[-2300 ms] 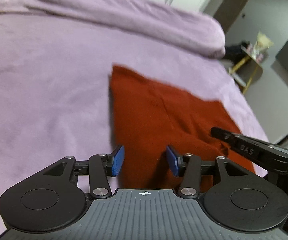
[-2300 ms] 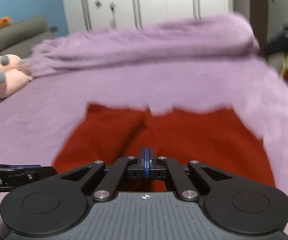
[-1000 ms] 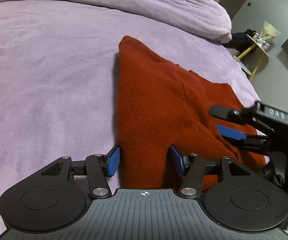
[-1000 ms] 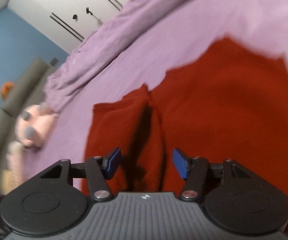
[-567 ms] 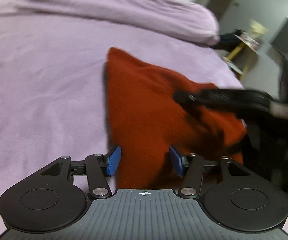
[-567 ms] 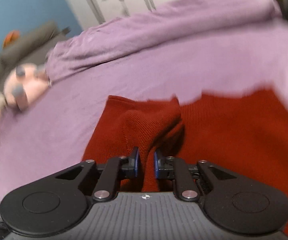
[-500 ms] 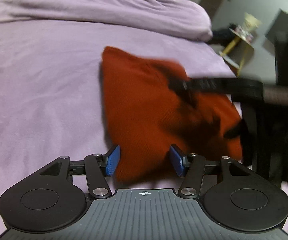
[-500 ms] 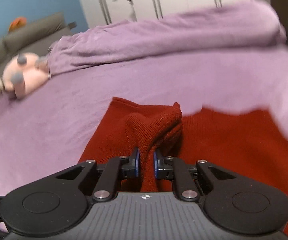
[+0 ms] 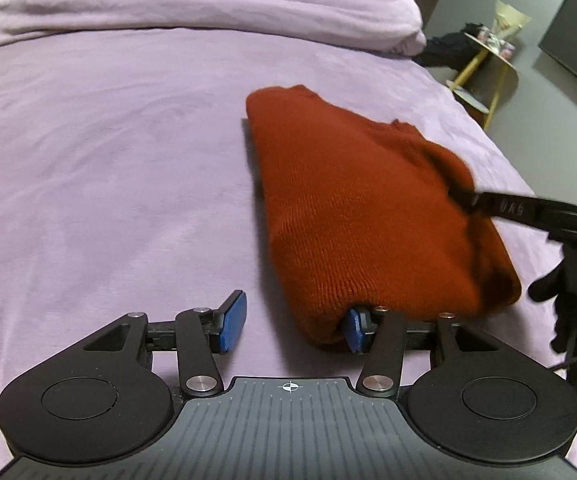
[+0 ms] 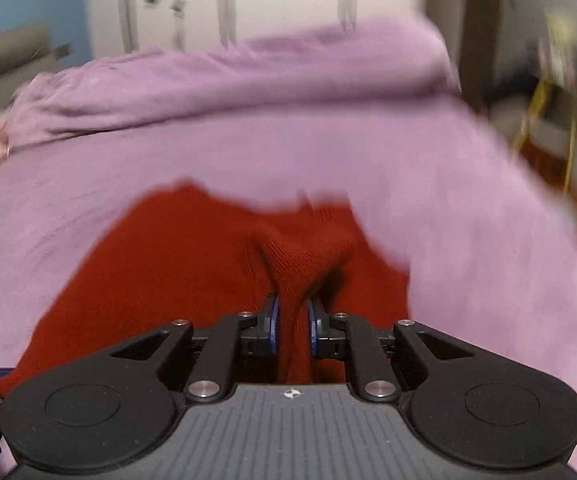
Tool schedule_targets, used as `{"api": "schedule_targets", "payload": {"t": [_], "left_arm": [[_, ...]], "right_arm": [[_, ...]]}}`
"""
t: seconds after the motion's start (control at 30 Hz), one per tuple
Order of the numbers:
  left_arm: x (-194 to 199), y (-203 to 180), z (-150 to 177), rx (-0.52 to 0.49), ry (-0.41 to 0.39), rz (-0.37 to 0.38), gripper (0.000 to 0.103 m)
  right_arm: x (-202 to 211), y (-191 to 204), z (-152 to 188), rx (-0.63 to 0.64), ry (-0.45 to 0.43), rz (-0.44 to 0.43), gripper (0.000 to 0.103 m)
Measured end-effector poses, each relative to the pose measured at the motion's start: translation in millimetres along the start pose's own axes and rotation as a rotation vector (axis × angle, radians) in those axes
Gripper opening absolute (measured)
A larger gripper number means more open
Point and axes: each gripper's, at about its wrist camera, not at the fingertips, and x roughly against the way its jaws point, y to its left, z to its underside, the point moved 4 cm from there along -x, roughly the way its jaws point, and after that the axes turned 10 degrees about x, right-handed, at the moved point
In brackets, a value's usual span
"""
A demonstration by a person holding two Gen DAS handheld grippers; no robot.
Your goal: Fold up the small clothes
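A rust-red knit garment point(image 9: 360, 208) lies folded in a thick bundle on the purple bed point(image 9: 108, 160). My left gripper point(image 9: 294, 326) sits at its near corner. Its jaws are closing: the cloth's edge lies against the right pad point(image 9: 355, 330), while the left pad point(image 9: 232, 322) stands free over the sheet. My right gripper point(image 10: 292, 322) pinches a raised fold of the garment point(image 10: 192, 272) between its pads, and its jaws are opening slightly. In the left wrist view a finger point(image 9: 500, 206) of the right gripper reaches into the cloth from the right.
A rolled purple duvet point(image 9: 208, 4) lines the far side of the bed. A yellow side table point(image 9: 484, 52) and a dark screen point(image 9: 576, 44) stand off the bed's right edge. White wardrobe doors point(image 10: 248, 0) are behind. A black-gloved hand point(image 9: 564, 300) holds the right gripper.
The right gripper closed on a fold of the red garment and lifted it, bunching the cloth into a narrower bundle. The left gripper slid left, so the garment now lies at its right pad.
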Motion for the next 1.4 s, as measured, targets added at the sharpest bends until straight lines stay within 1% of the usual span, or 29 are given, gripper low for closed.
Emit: {"api": "schedule_targets", "payload": {"t": [0.03, 0.1, 0.17, 0.23, 0.3, 0.33, 0.37, 0.4, 0.43, 0.47, 0.53, 0.57, 0.67, 0.73, 0.8, 0.83, 0.87, 0.9, 0.93, 1.0, 1.03, 1.07, 1.1, 1.17, 1.23, 1.27, 1.33, 1.4], "left_arm": [[0.3, -0.9, 0.6, -0.003, -0.001, 0.001, 0.054], [0.1, 0.2, 0.6, -0.002, 0.000, 0.003, 0.054], [0.0, -1.6, 1.6, 0.002, 0.007, 0.000, 0.054], [-1.3, -4.4, 0.7, 0.011, 0.012, -0.005, 0.054], [-2.9, -7.6, 0.7, 0.010, 0.018, -0.008, 0.054], [-3.8, -7.5, 1.5, 0.009, 0.021, -0.011, 0.055], [-5.4, -9.0, 2.0, 0.008, 0.025, -0.016, 0.056], [-6.4, -9.6, 2.3, 0.008, 0.029, -0.021, 0.056], [-6.4, -9.5, 3.3, 0.011, 0.032, -0.026, 0.057], [-5.0, -9.5, 4.5, 0.018, 0.031, -0.032, 0.058], [-1.2, -9.2, 4.2, 0.024, 0.024, -0.035, 0.059], [0.5, -10.0, 3.8, 0.027, 0.021, -0.028, 0.060], [1.7, -16.2, 4.1, 0.021, 0.028, -0.019, 0.059], [0.0, -21.4, 6.2, 0.012, 0.030, -0.021, 0.059], [-5.1, -23.7, 8.2, 0.015, 0.042, -0.036, 0.057], [-7.6, -23.4, 9.0, 0.024, 0.050, -0.039, 0.057], [-10.4, -22.5, 9.9, 0.039, 0.064, -0.035, 0.057], [-11.4, -20.6, 10.1, 0.053, 0.074, -0.031, 0.057], [-10.9, -19.1, 10.2, 0.064, 0.078, -0.029, 0.057], [-7.8, -16.9, 9.2, 0.066, 0.069, -0.032, 0.058], [-7.4, -16.2, 8.8, 0.069, 0.068, -0.033, 0.058], [-7.5, -16.6, 8.0, 0.077, 0.070, -0.029, 0.057], [-7.3, -16.6, 8.1, 0.086, 0.068, -0.025, 0.056], [-7.8, -19.9, 9.1, 0.088, 0.063, -0.025, 0.055], [-9.1, -23.1, 10.6, 0.085, 0.059, -0.036, 0.055], [-9.1, -24.8, 10.9, 0.089, 0.058, -0.036, 0.054], [-10.1, -29.0, 10.8, 0.109, 0.054, -0.030, 0.053], [-10.7, -32.4, 11.7, 0.118, 0.054, -0.027, 0.048]], "right_arm": [[-0.5, -11.7, 6.0, -0.085, 0.001, -0.048, 0.023], [0.0, -31.2, 12.5, -0.247, -0.014, -0.147, 0.026], [-5.5, -38.8, 13.9, -0.337, -0.008, -0.208, 0.031], [-10.3, -39.4, 13.2, -0.369, 0.001, -0.242, 0.035], [-15.0, -25.4, 9.2, -0.359, 0.011, -0.283, 0.040], [-16.9, -20.9, 6.2, -0.341, 0.013, -0.287, 0.040], [-17.3, -13.6, 5.0, -0.301, 0.014, -0.266, 0.036], [-19.9, -8.5, 0.0, -0.245, 0.016, -0.233, 0.014], [-16.6, -2.5, -4.4, -0.173, 0.009, -0.191, 0.013], [-7.4, 4.2, -9.3, -0.084, -0.019, -0.129, 0.012], [16.1, 16.4, -17.3, 0.126, -0.106, 0.043, 0.011], [25.1, 19.7, -19.8, 0.194, -0.152, 0.107, 0.011], [32.9, 16.9, -17.6, 0.266, -0.180, 0.222, 0.011], [27.8, 10.1, -11.3, 0.260, -0.149, 0.247, 0.012], [15.9, 3.8, -2.1, 0.245, -0.108, 0.231, 0.012], [6.9, -0.1, 4.4, 0.237, -0.080, 0.218, 0.014], [-2.3, -3.9, 9.5, 0.230, -0.044, 0.229, 0.015], [-6.6, -10.6, 15.1, 0.208, -0.019, 0.233, 0.020], [-2.1, -17.2, 16.5, 0.165, -0.028, 0.228, 0.027], [18.9, -37.4, 18.4, 0.008, -0.056, 0.179, 0.033], [32.9, -48.8, 22.4, -0.089, -0.080, 0.141, 0.038], [47.3, -59.5, 31.6, -0.190, -0.106, 0.106, 0.042], [60.4, -68.4, 41.6, -0.279, -0.124, 0.063, 0.047], [83.3, -78.6, 68.9, -0.452, -0.135, -0.035, 0.047], [94.9, -80.3, 93.5, -0.560, -0.122, -0.130, 0.047], [97.0, -77.9, 102.5, -0.601, -0.120, -0.179, 0.047], [92.1, -72.2, 111.3, -0.643, -0.114, -0.257, 0.046], [79.4, -68.6, 111.2, -0.668, -0.106, -0.286, 0.044]]}}
